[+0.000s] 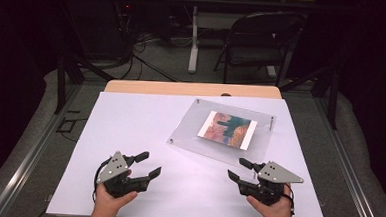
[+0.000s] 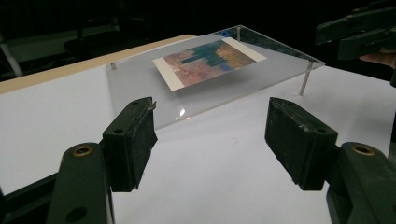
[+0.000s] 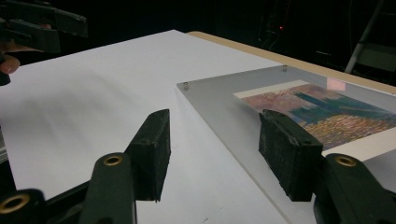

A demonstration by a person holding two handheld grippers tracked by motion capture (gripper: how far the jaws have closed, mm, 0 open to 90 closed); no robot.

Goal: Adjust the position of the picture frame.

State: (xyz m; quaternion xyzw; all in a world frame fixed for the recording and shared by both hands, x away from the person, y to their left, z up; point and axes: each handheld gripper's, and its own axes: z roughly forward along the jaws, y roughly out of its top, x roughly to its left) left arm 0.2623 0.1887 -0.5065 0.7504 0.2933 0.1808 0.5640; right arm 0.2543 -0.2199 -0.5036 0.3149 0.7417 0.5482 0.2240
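We see a clear acrylic plate on short metal standoffs (image 1: 189, 133), sandwiching a colourful painted print with white side margins (image 1: 228, 129), at the right-centre of the white surface (image 1: 130, 130). The left gripper (image 1: 147, 164) hovers near the front edge, well apart from the plate, fingers (image 2: 130, 140) wide open and empty. The right gripper (image 1: 240, 169) sits just beside the plate's near edge, fingers (image 3: 287, 154) open, one over the acrylic, gripping nothing.

bright white table (image 1: 144, 136), dark surroundings; soft focus, faint shadows.
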